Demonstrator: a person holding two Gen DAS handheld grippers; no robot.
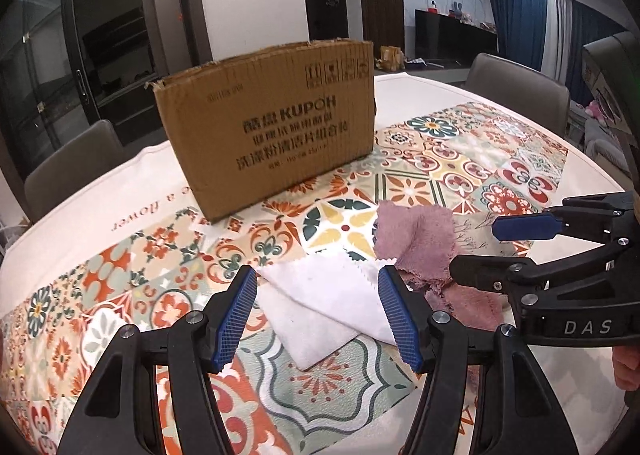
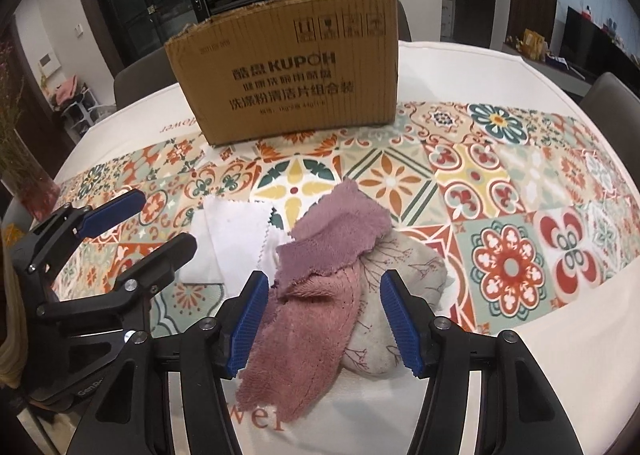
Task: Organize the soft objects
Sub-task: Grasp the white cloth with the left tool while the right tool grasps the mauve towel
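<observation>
Released fingers [image 1: 256, 315] hover above cloths [image 2: 320, 255] on a tile-patterned tablecloth [image 2: 500, 183], chairs [image 1: 516, 87] and dark cabinets [image 1: 112, 55] beyond.

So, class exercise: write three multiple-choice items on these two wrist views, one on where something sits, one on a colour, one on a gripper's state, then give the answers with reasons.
1. Where is the cardboard box?
A. behind the cloths, upright on the table
B. lying on the cloths
C. on a chair

2. What colour is the cloth below the left gripper?
A. blue
B. white
C. black

3. How does the right gripper stand?
A. shut on the box
B. shut on a cloth
C. open above the cloths

Answers:
1 A: the box stands on the patterned tablecloth beyond the pile.
2 B: the white cloth lies under its fingers.
3 C: the pink towel and grey printed cloth show in the gap, unpinched.
</observation>
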